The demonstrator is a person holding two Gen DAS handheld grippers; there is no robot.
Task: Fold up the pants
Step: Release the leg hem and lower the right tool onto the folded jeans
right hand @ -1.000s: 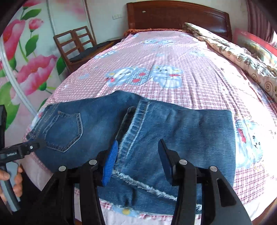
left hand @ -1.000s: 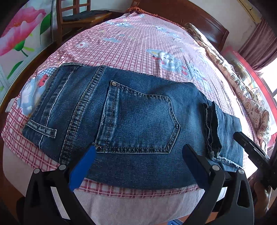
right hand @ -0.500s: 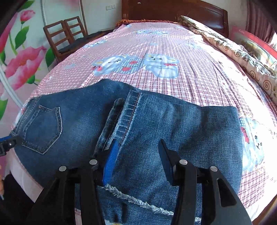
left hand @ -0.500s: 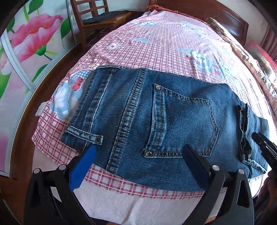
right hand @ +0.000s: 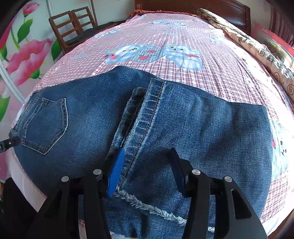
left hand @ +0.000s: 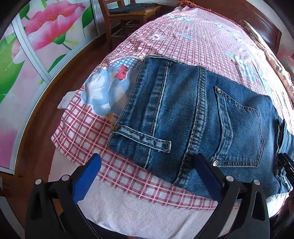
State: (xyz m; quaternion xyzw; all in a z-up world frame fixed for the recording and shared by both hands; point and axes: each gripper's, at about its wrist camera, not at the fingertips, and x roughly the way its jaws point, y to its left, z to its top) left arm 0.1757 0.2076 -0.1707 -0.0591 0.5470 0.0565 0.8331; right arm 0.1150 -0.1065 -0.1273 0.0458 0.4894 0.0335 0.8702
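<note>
Blue jeans (left hand: 198, 119) lie folded on the pink checked bed sheet (left hand: 193, 42), back pocket up, waistband to the left. My left gripper (left hand: 147, 167) is open, over the near waistband corner and the sheet, holding nothing. In the right wrist view the jeans (right hand: 211, 128) show the leg ends folded back over the thigh part, with a frayed hem near the camera. My right gripper (right hand: 147, 161) is open, low over the hem fold, its blue left pad (right hand: 117, 169) by the hem seam. Whether it touches the cloth I cannot tell.
The bed's near edge (left hand: 147, 207) runs just under both grippers. A wooden chair (right hand: 73, 29) stands left of the bed by a flowered wall (left hand: 36, 36). A patterned quilt (right hand: 266, 55) lies along the right side. A dark headboard (right hand: 202, 7) is at the far end.
My left gripper has moved left along the jeans, from the back pocket to the waistband corner. My right gripper has moved closer and lower onto the folded hem. Both stay open.
</note>
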